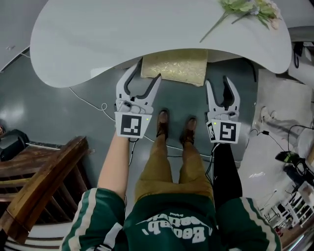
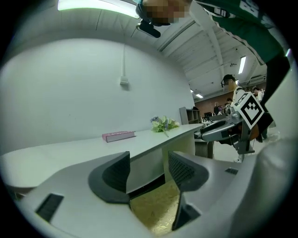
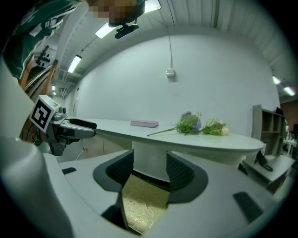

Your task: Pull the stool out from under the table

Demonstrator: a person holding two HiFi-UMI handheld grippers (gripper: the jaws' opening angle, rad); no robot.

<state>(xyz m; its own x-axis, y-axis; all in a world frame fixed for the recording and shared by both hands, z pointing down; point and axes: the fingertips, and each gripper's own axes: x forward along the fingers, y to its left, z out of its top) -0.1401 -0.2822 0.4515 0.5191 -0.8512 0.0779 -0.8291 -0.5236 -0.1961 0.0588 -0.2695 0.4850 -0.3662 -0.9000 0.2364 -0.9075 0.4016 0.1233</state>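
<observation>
The left tongs [image 1: 147, 71] and right tongs [image 1: 218, 82] both stand spread wide, pinching nothing. Each points at the gold-topped stool [image 1: 174, 66], which sits just beyond them, tucked partly under the near edge of the white desk [image 1: 122, 34]. Flowers [image 1: 250, 9] lie at the desk's far right.

place: open office-lab hall, as i read it
ceiling: strip lights [image 3: 74, 63] on white beams
floor [image 1: 59, 115]: grey, cables [image 1: 87, 101] trailing
beyond me: people [image 2: 228, 88] at desks, shelving [image 3: 264, 124]
</observation>
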